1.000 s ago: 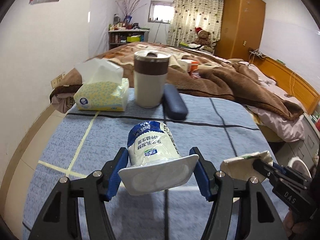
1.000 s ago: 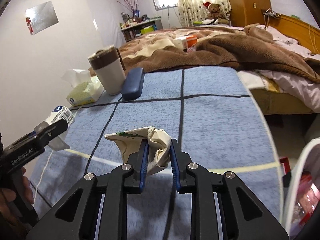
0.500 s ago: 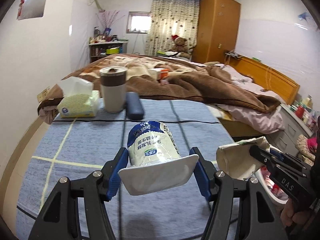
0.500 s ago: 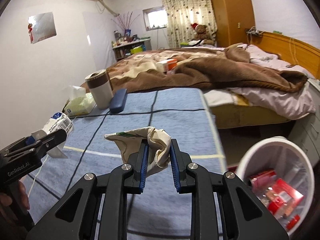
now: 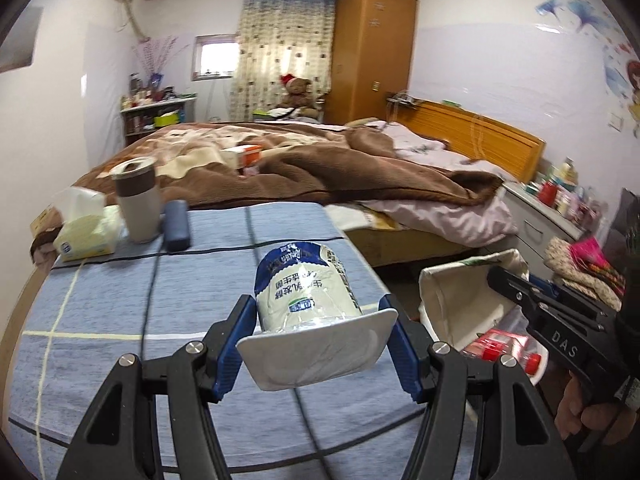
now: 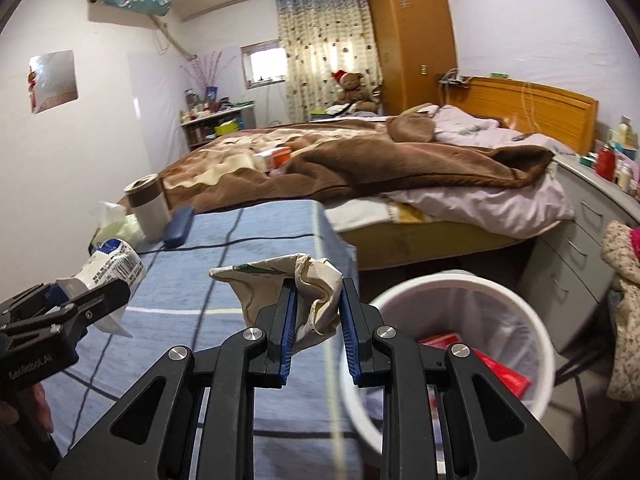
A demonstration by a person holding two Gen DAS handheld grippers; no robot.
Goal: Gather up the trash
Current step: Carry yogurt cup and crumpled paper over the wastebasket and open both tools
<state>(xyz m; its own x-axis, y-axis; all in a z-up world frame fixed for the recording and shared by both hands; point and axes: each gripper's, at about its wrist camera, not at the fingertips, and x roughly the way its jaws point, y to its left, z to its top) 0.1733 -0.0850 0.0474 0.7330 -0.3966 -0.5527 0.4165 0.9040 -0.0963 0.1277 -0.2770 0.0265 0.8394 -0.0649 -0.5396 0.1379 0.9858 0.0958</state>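
My left gripper (image 5: 320,338) is shut on a white and blue yogurt cup (image 5: 306,292), held on its side above the blue table (image 5: 100,312). The cup also shows in the right wrist view (image 6: 114,268). My right gripper (image 6: 318,320) is shut on a crumpled cream paper carton (image 6: 292,284) at the table's right edge, beside the white trash bin (image 6: 460,292). The bin holds red packaging (image 6: 500,372). In the left wrist view the carton (image 5: 460,300) hangs over the bin's contents (image 5: 500,350).
At the table's far left stand a tissue pack (image 5: 86,232), a brown-banded tumbler (image 5: 138,200) and a dark blue case (image 5: 176,224). A bed with a brown blanket (image 5: 320,172) lies behind. Grey drawers (image 6: 580,248) stand right of the bin.
Both grippers have swung right with their loads. The trash bin has come further into view below and beside the right gripper. The table objects have shifted left.
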